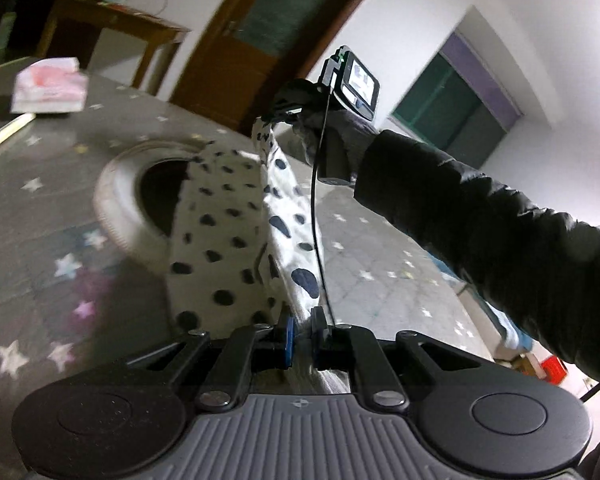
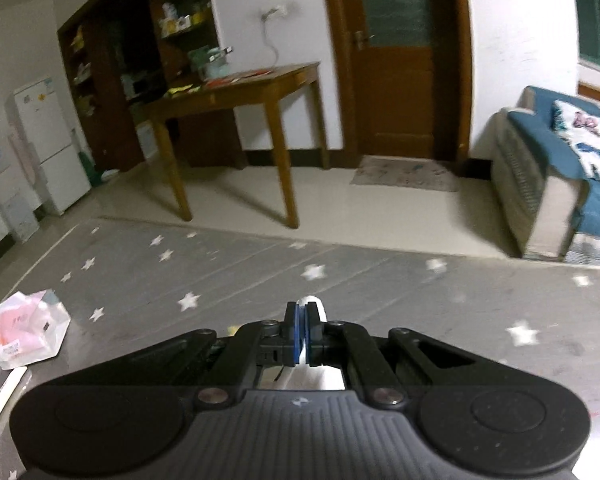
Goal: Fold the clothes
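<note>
Looking along your left gripper, you have its blue pads pressed onto a bunched edge of the white garment with dark spots, which stretches away from the pads up to your right gripper, held high by your black-sleeved arm. That far gripper pinches the other end of the garment, so the cloth hangs taut between the two tools above the grey star-patterned mat. Behind the garment a pale ring-shaped object lies on the mat, and farther beyond the garment sits a pink and white packet. From the right wrist view, your right gripper has its pads squeezed together on a thin strip of the white garment, a small tuft showing just past the fingertips. Beyond the garment lies the star mat, with a crumpled plastic bag far to its left, a wooden table behind, and a blue sofa to its right.
</note>
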